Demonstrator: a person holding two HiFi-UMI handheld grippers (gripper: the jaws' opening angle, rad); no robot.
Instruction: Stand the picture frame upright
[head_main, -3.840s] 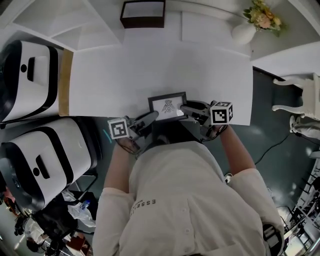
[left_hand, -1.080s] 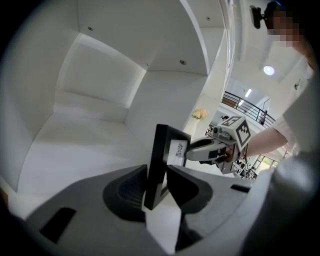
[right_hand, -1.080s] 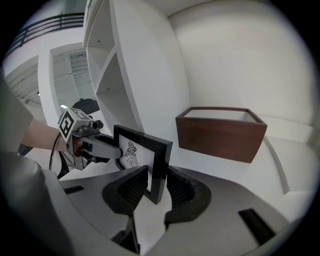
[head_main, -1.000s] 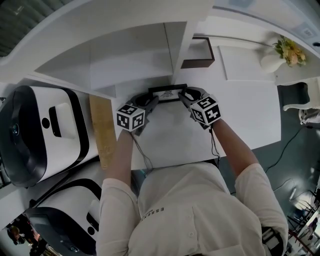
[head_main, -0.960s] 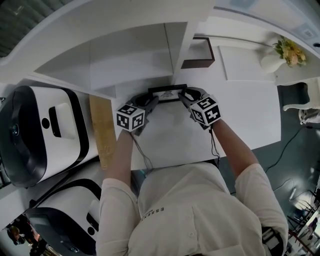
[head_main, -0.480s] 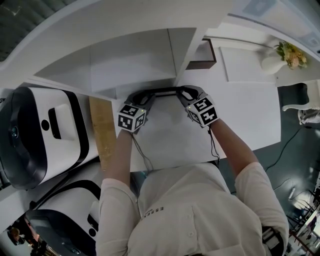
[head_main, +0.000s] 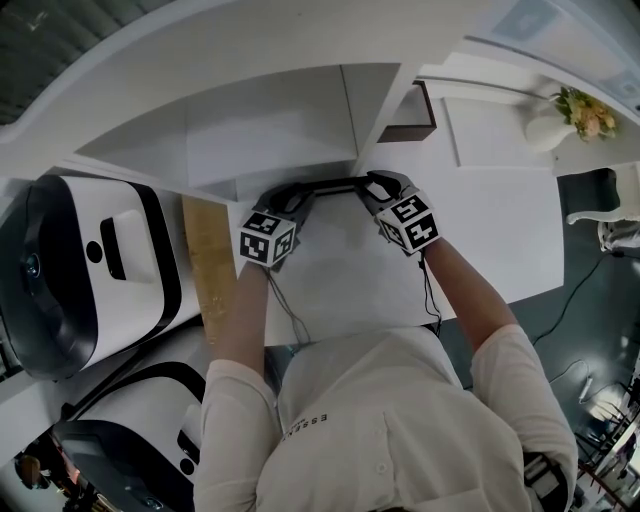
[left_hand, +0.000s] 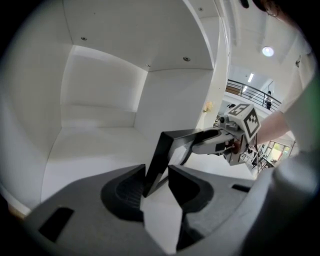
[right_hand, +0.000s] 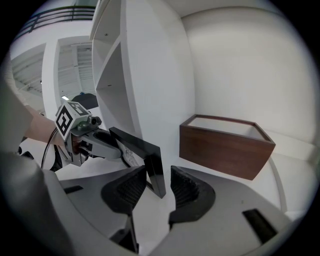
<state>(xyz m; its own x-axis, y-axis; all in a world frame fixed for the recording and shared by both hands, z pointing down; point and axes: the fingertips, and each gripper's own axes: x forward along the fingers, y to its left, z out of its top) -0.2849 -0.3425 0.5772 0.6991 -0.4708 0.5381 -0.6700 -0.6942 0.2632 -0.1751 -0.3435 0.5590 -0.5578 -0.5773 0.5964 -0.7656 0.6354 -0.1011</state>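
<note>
1. A white desk (head_main: 480, 230) carries a white shelf unit (head_main: 270, 120). The unit's upright divider (head_main: 385, 95) rises just behind the picture frame (head_main: 328, 185).
2. Past the divider, to the right, sits a brown wooden box (head_main: 410, 115). A wooden board (head_main: 205, 255) lies along the desk's left edge, beside white-and-black machines (head_main: 90, 260).
3. The box is open-topped and pale inside; its contents cannot be told. A white vase (head_main: 545, 125) at far right holds flowers (head_main: 585, 110).
4. The frame stands on its lower edge on the desk, leaning slightly.
5. The left gripper (left_hand: 156, 182) and right gripper (right_hand: 159, 182) have just been opening. Each has one end of the frame loosely between its jaws, with a gap beside it.
</note>
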